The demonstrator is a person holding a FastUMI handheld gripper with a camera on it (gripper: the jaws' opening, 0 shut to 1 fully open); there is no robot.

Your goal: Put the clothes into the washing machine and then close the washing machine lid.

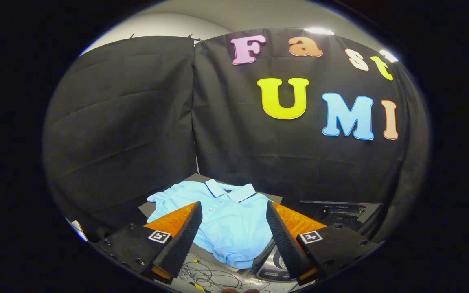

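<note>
My tool [232, 232] open, fingers apart, gripping nothing. Light-blue polo shirt [228, 219] lies flat at 12 o'clock, just ahead, partly between fingers. I judge nothing done: shirt not loaded, lid closing pending.

The tongs [233, 211] stand open, their fingers hiding the polo shirt's [230, 219] sides.

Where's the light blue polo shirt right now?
The light blue polo shirt lies spread flat on a grey board before the black cloth wall, just ahead of and between the open claw's fingers.
</note>
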